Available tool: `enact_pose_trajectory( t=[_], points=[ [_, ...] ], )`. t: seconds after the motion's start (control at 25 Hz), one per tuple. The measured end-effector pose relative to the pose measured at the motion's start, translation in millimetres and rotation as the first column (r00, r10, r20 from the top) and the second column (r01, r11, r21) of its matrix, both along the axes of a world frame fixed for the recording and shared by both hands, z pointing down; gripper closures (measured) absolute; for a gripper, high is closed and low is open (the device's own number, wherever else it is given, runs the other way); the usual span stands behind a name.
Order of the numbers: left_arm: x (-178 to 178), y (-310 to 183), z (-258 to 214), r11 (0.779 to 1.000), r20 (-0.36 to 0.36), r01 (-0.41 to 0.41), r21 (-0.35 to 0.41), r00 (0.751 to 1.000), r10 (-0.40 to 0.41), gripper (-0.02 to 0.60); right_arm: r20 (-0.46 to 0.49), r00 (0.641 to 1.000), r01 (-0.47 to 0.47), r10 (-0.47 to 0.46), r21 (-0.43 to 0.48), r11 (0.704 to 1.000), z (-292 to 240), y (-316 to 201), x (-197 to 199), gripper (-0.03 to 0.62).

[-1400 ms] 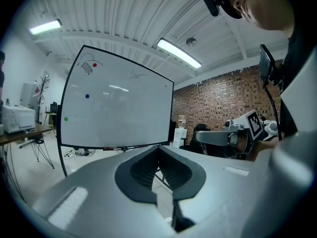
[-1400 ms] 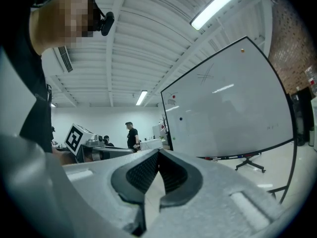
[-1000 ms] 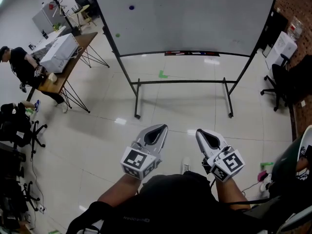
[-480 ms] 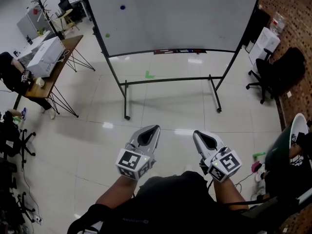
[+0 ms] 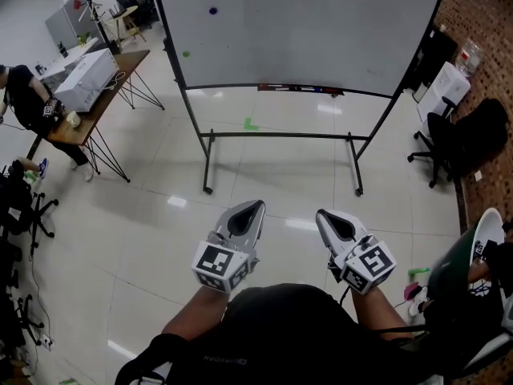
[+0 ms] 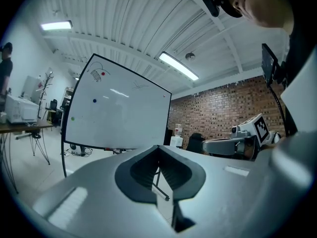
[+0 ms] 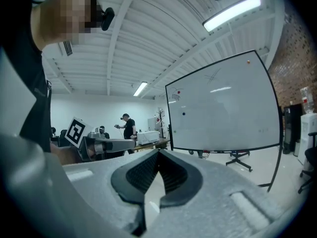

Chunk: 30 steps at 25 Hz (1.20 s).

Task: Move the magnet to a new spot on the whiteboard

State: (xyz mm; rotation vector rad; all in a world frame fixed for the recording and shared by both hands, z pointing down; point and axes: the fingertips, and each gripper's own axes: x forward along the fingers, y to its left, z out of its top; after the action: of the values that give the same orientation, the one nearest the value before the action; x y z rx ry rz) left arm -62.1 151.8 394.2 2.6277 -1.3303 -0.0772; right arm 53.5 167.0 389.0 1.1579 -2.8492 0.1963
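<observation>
A wheeled whiteboard (image 5: 304, 30) stands across the floor, well ahead of me. On its left part sit a dark blue magnet (image 5: 212, 10) and a green magnet (image 5: 186, 54). The left gripper view shows the whiteboard (image 6: 124, 118) with a red magnet (image 6: 103, 74), the blue magnet (image 6: 94, 101) and the green magnet (image 6: 73, 118). An orange magnet (image 7: 248, 62) shows near the board's top in the right gripper view. My left gripper (image 5: 254, 206) and right gripper (image 5: 323, 216) are side by side at waist height, far from the board, both shut with nothing between their jaws.
A wooden table (image 5: 112, 95) with a white box stands at the left, and a person (image 5: 28, 103) sits beside it. Office chairs (image 5: 457, 139) and a brick wall are at the right. The board's tray (image 5: 300, 89) holds markers. Green tape (image 5: 251, 124) marks the floor.
The head view has swung a little, so the whiteboard sits slightly differently in the frame. Both grippers have drifted slightly and remain shut and empty.
</observation>
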Motion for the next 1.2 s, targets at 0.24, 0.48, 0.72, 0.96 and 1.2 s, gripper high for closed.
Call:
enact_pose_trajectory(
  t=[0.24,0.48,0.72,0.96,1.2],
  points=[
    [6.4,-0.4,3.1,1.0,0.024,0.011,-0.021,1.0,-0.011,0.566,0.021,1.0,0.003,-0.003,0.009,1.0,-7.6,3.9,9.1,0.585],
    [15.1,-1.1,-2.0,1.0,0.05,-0.004,-0.012,0.999,0.005,0.566,0.048,0.999,-0.015,0.016,-0.011,1.0,-0.3,6.6,17.0,0.585],
    [25.9,0.7,-0.4,1.0,0.063,-0.021,-0.021,0.998,0.022,0.566,0.059,0.998,-0.035,0.036,-0.02,0.999,3.6,8.3,25.9,0.585],
    [23.1,-0.5,3.3,1.0,0.052,-0.015,-0.025,0.999,0.016,0.566,0.053,0.998,-0.039,0.04,-0.022,0.999,8.2,9.5,23.9,0.585],
    [20.9,-2.1,-3.5,1.0,0.048,-0.014,-0.009,0.999,0.015,0.566,0.049,0.998,-0.042,0.043,-0.022,0.999,5.6,7.2,21.3,0.585]
  ],
)
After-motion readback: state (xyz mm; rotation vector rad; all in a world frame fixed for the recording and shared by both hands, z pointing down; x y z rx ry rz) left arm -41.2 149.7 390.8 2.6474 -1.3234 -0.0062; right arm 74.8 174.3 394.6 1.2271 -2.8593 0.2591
